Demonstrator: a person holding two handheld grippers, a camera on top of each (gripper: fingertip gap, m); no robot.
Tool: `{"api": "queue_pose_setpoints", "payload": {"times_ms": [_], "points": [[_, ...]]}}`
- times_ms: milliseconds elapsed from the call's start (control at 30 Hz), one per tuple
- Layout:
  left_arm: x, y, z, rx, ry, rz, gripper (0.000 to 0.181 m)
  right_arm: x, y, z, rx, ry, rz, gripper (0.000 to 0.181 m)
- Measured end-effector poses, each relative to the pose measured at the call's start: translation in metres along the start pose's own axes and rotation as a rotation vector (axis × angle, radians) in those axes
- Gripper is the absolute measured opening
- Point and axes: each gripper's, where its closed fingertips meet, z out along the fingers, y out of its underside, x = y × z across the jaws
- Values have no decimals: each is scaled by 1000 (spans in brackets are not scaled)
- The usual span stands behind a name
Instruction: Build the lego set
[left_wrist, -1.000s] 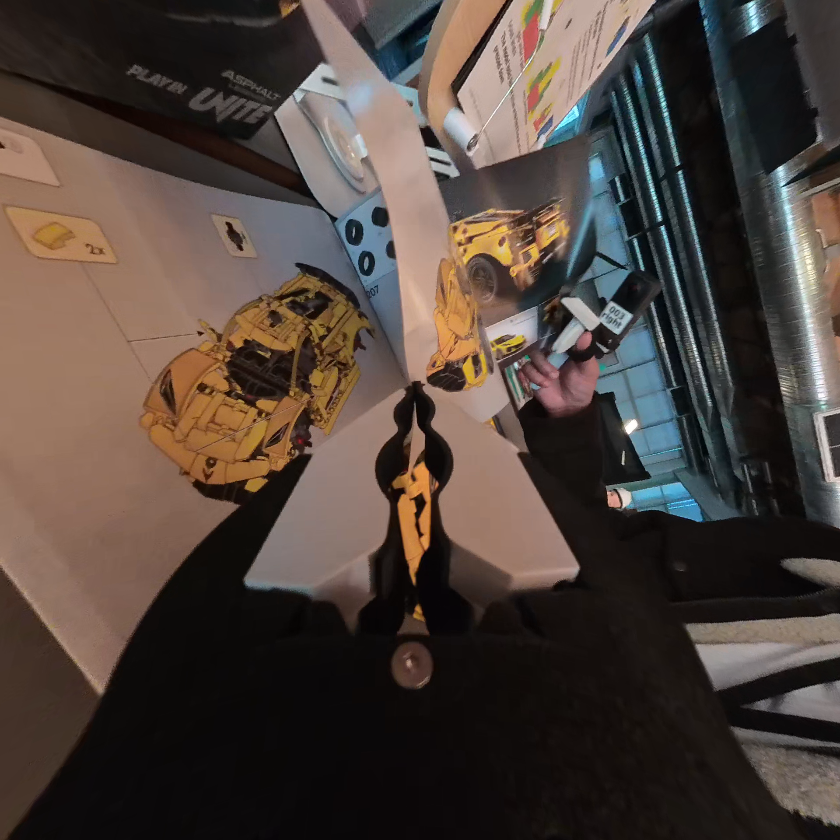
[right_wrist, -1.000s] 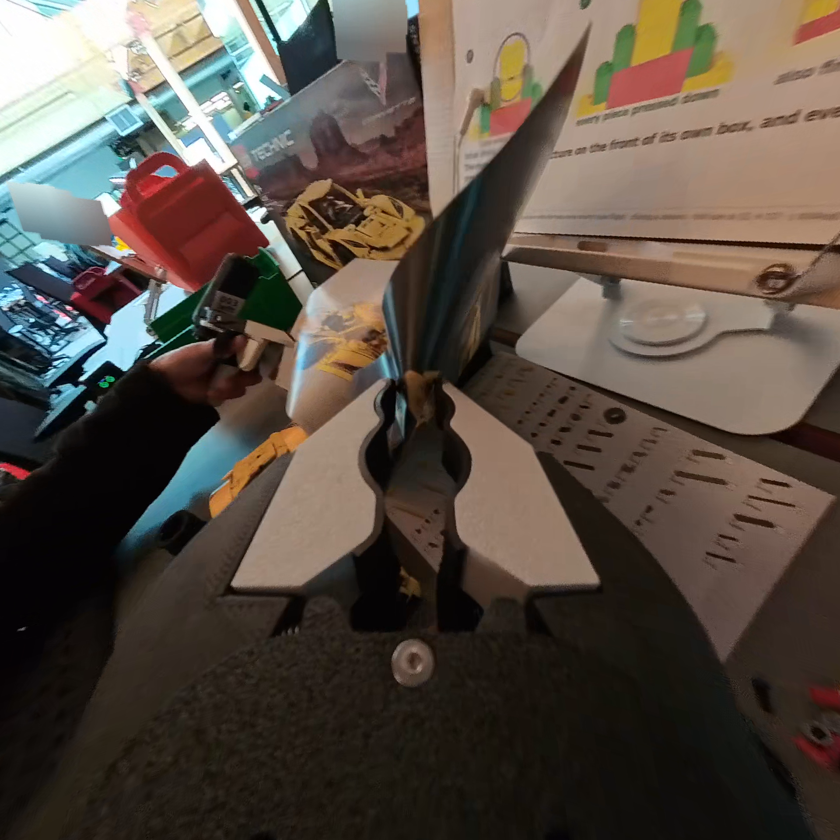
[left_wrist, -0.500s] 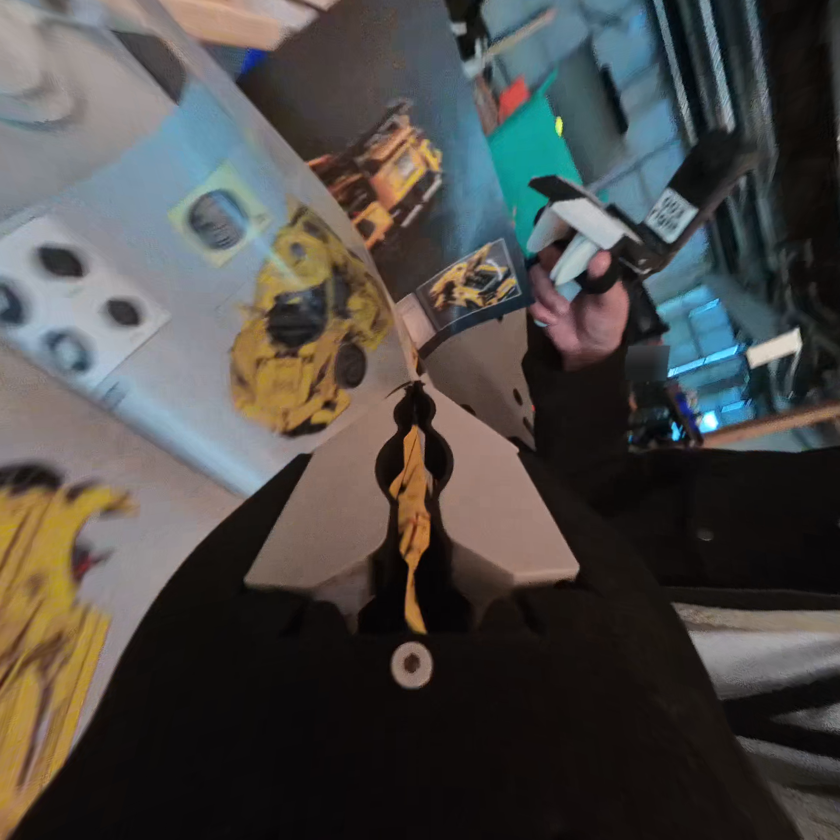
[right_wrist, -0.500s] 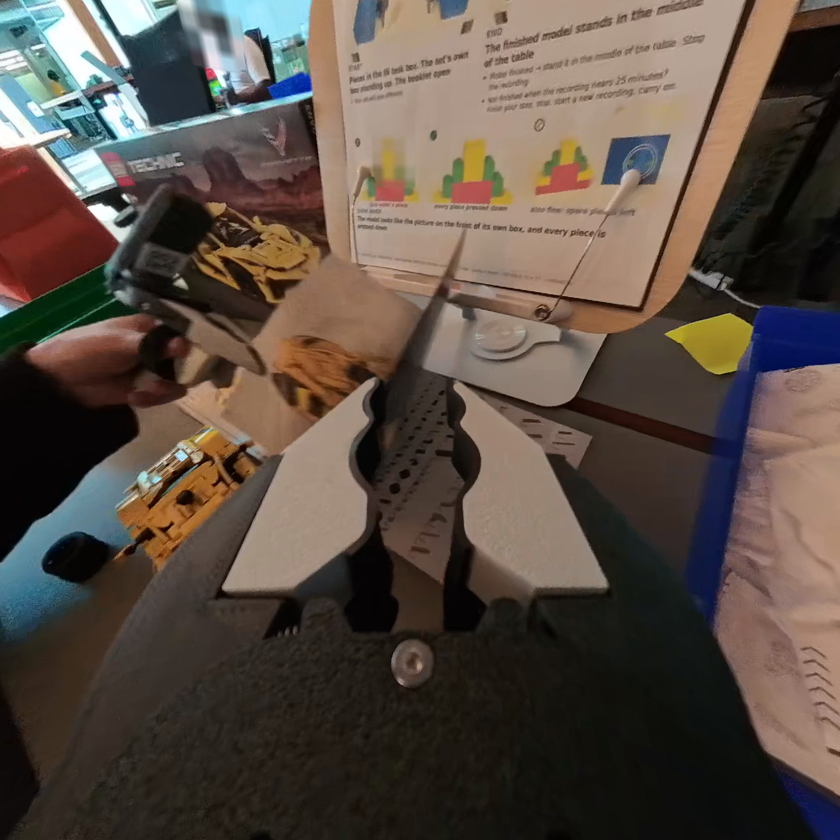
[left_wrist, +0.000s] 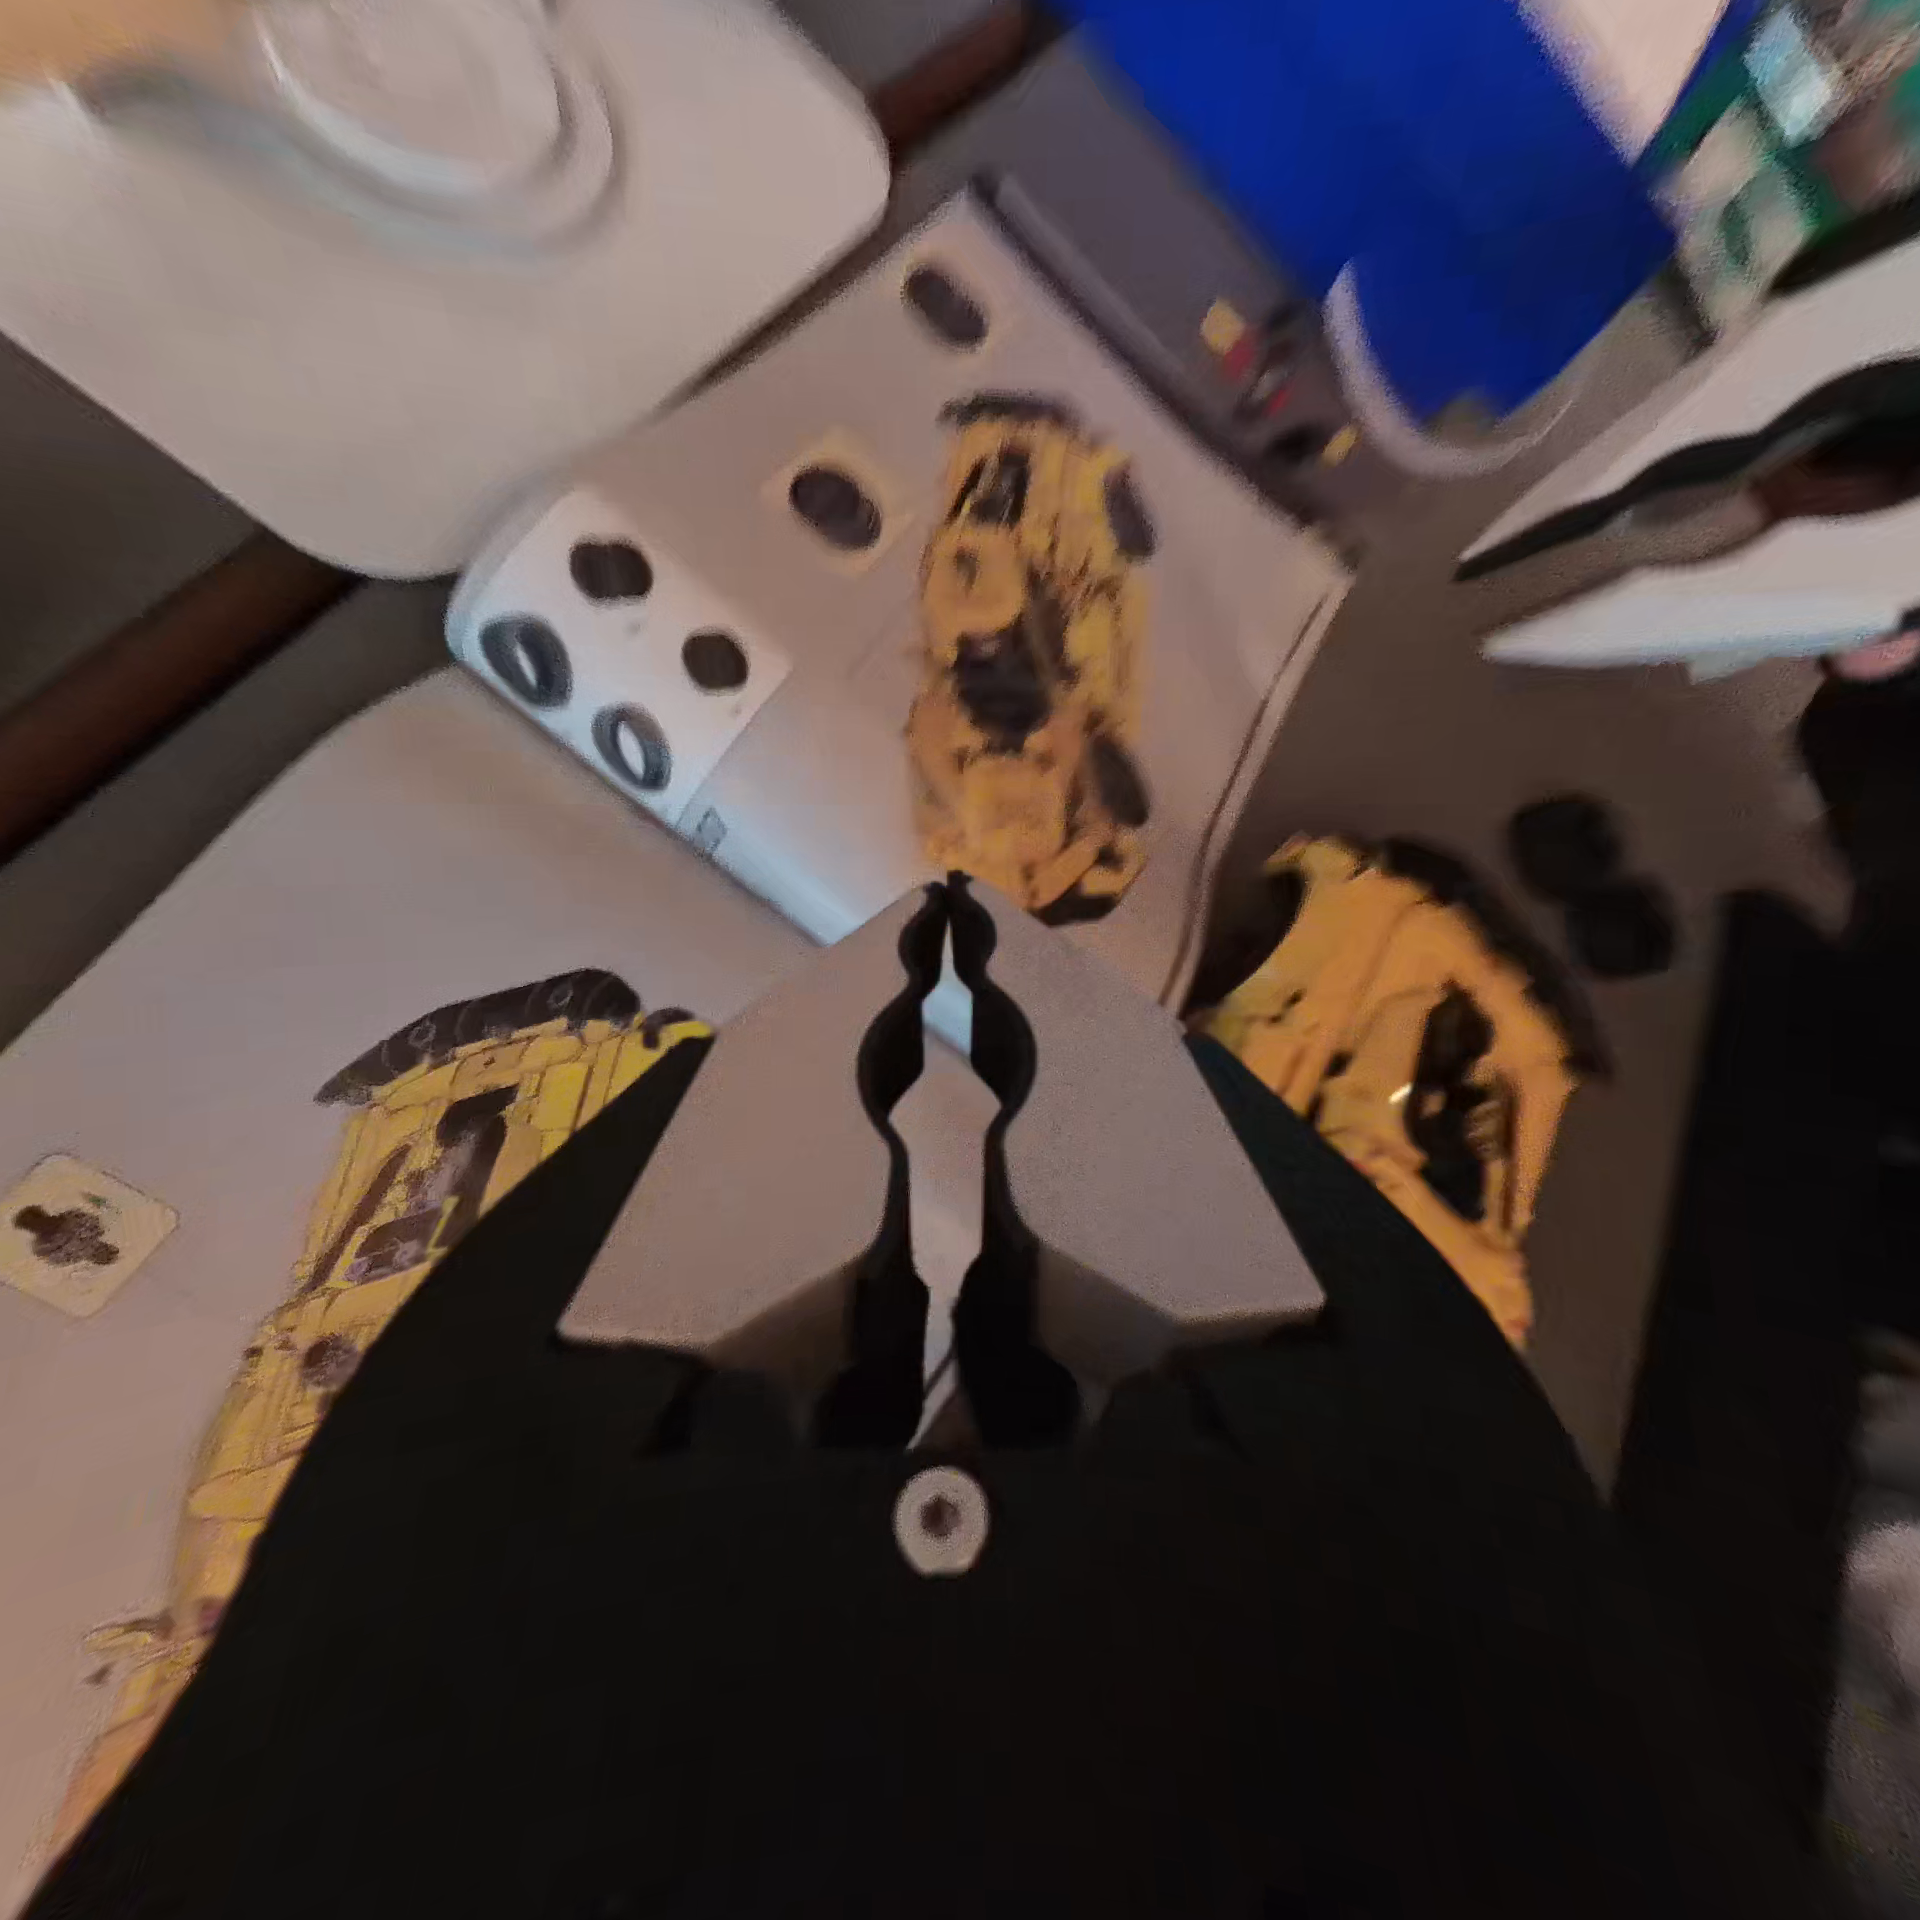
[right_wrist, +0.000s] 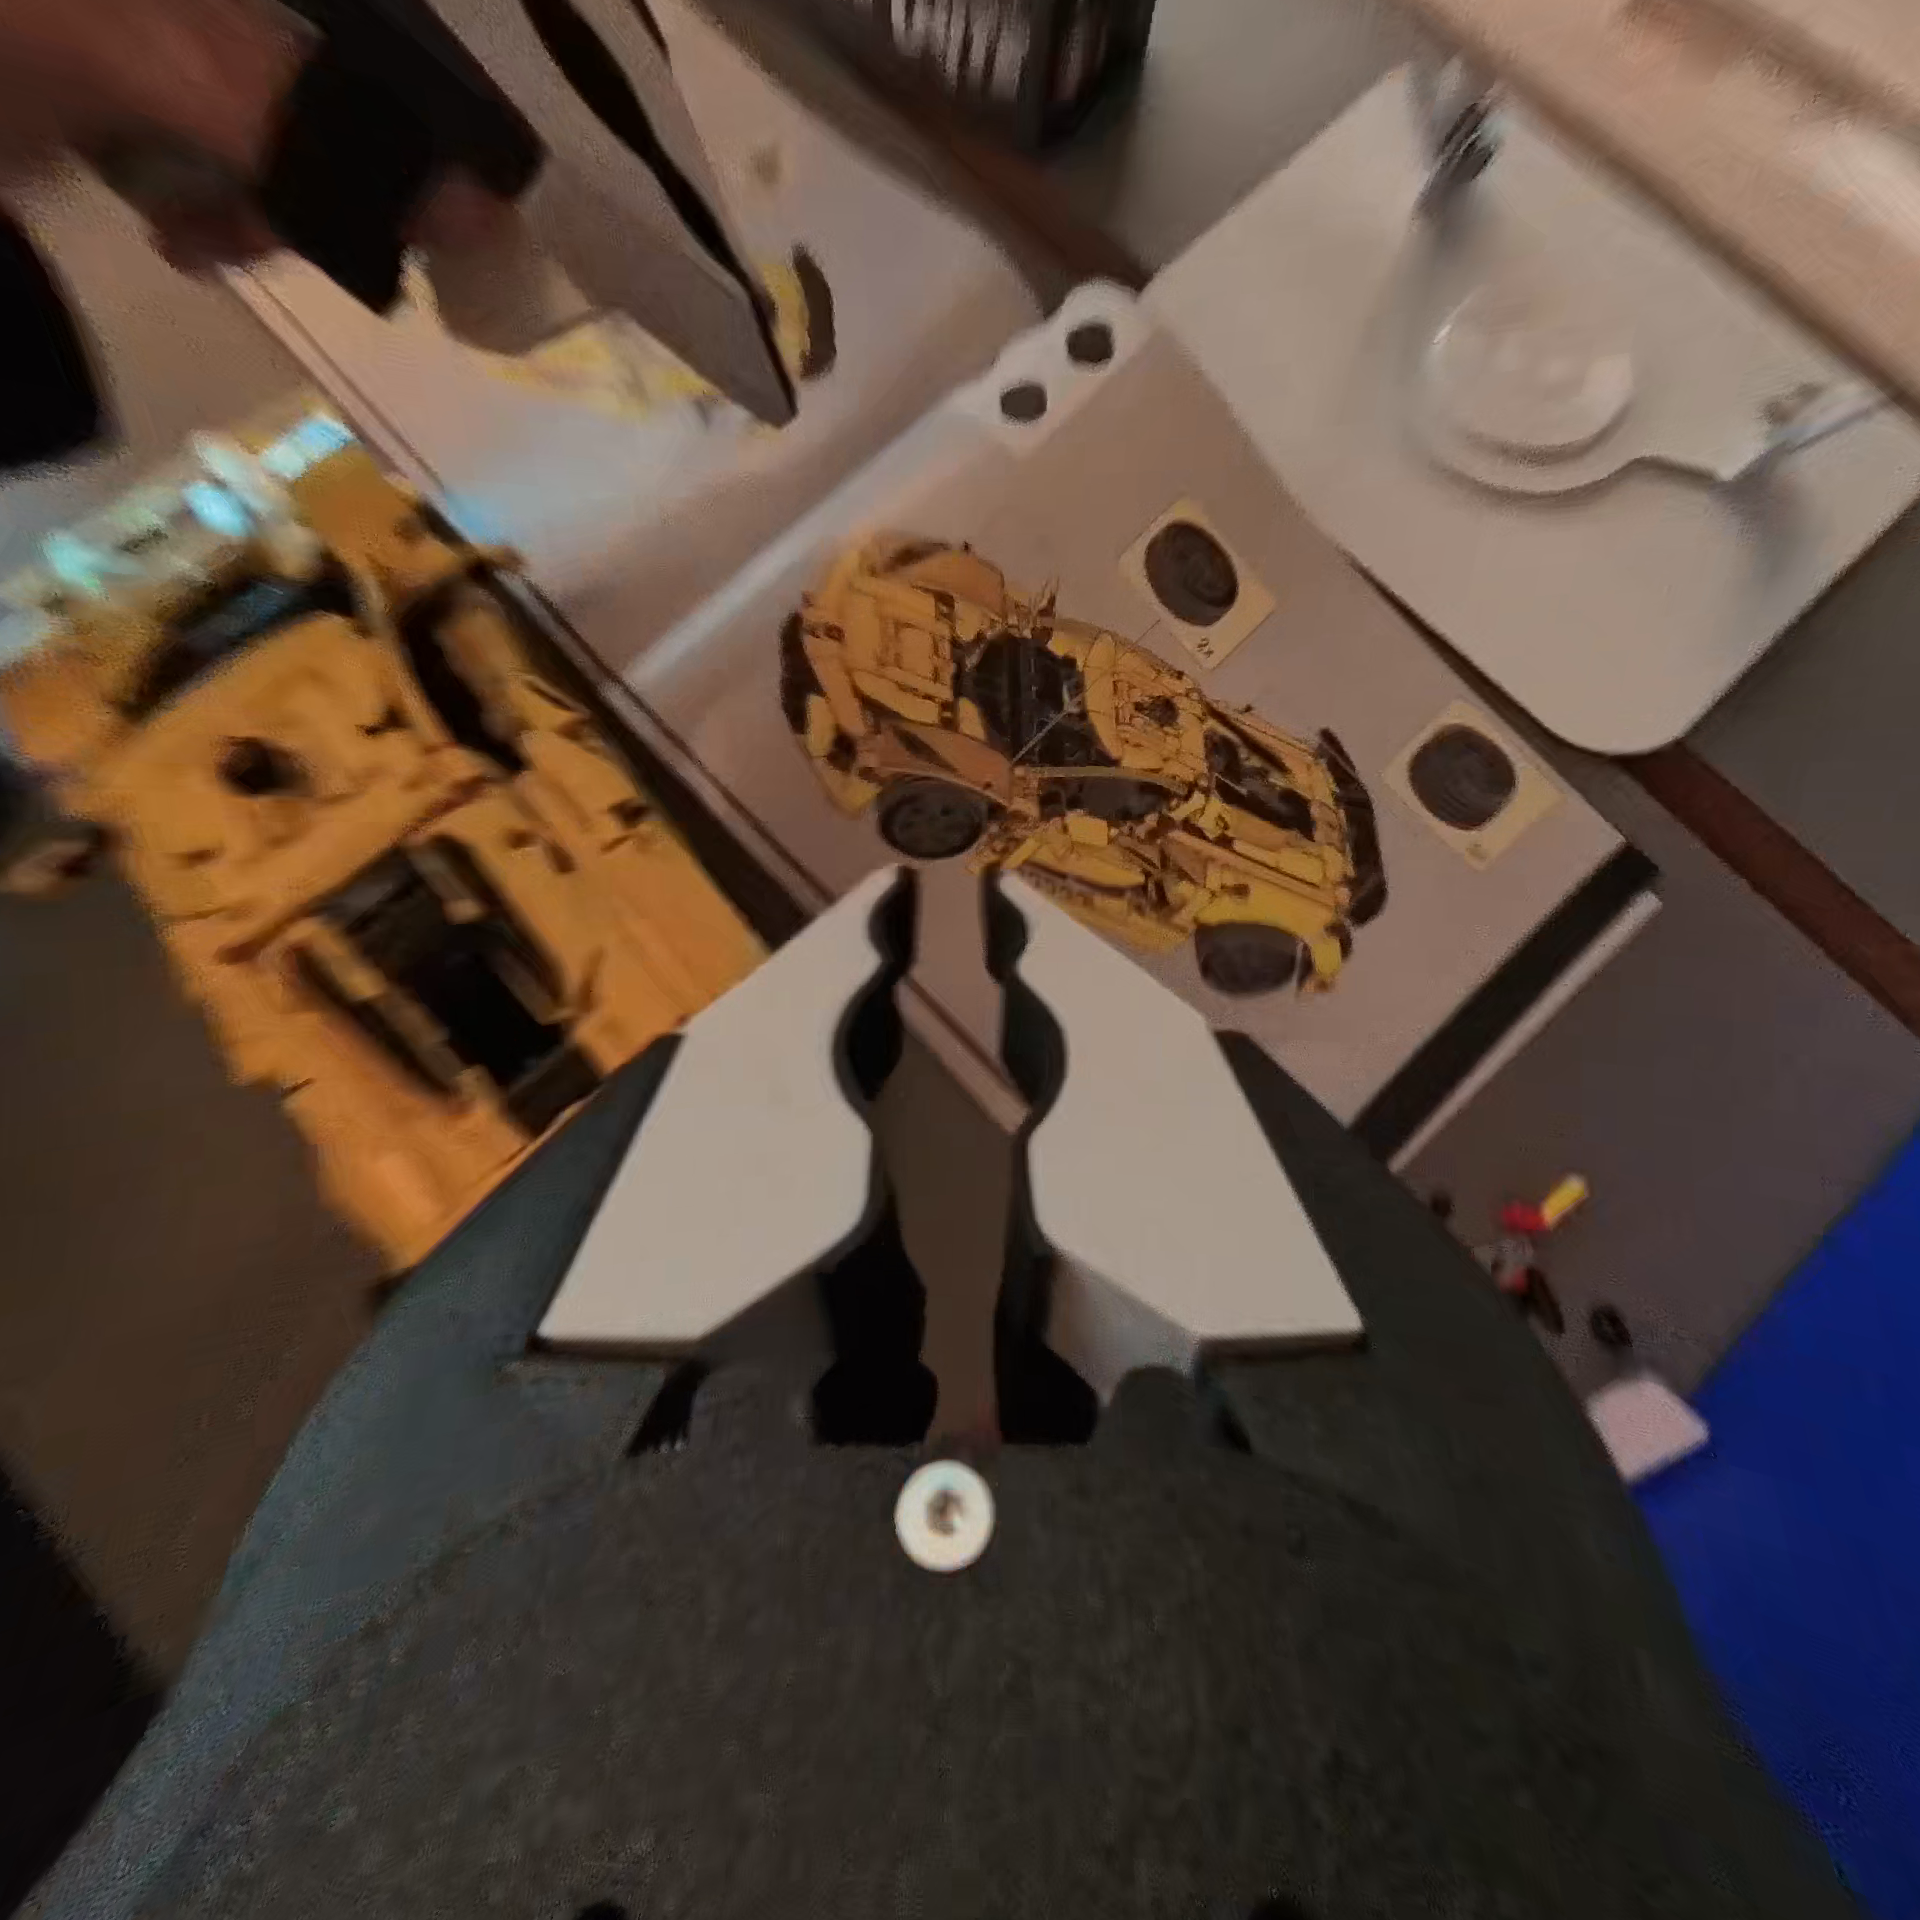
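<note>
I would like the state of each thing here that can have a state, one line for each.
left gripper: jaws shut, holding nothing
right gripper: jaws open, empty
instruction booklet: open, lying flat
yellow Lego car: part-built, on the table

left wrist: I look steeply down, close over open booklet (left_wrist: 1039, 644) | right wrist: same, from opposite side | shared: booklet, yellow model (right_wrist: 343, 790), white stand base (left_wrist: 343, 260)
</note>
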Motion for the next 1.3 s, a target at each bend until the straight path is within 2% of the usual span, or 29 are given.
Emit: {"api": "queue_pose_setpoints", "payload": {"times_ms": [33, 100, 167, 233, 333, 467, 533, 633, 767, 833, 867, 933, 1033, 1133, 1233, 1300], "points": [[-3, 11, 11, -76, -15, 25, 0, 3, 4, 25, -50, 15, -23, 0], [-2, 19, 29, -164, -42, 105, 0, 2, 17, 64, -157, -11, -27, 0], [-2, 25, 43, -233, -92, 173, 0, -5, 14, 80, -136, -46, -15, 0], [-5, 32, 55, -295, -111, 179, 0, -10, 6, 82, -91, -54, 5, 0], [6, 33, 71, -280, -21, 119, 0, -37, -12, 83, 9, -179, -19, 0], [8, 30, 69, -258, 40, 54, 0, -32, 17, 109, -130, -176, -66, 0], [6, 27, 60, -249, 39, 49, 0, -31, 17, 108, -114, -210, -17, 0], [-18, 18, 43, -231, -66, 47, 0, -30, 17, 107, -94, -270, 40, 0], [-24, 25, 52, -293, -59, 66, 0, -31, 18, 106, -100, -353, 129, 0], [-24, 27, 58, -309, -56, 58, 0, -24, 21, 95, -109, -332, 139, 0], [-24, 27, 59, -314, -57, 56, 0, -20, 11, 82, -34, -325, 169, 0], [-24, 27, 59, -313, -74, 68, 0, -2, -8, 43, 146, -268, 262, 0], [-23, 26, 59, -288, -82, 73, 0, 26, -13, -24, 370, -84, 317, 0], [-15, 19, 53, -240, -43, 59, 1, 20, 4, -66, 488, -8, 295, 3], [2, 6, 37, -143, -3, 67, 6, 11, 33, -80, 537, 95, 237, 8], [17, -3, 15, -40, 25, 69, 6, 13, 51, -82, 575, 199, 187, 17]]}}
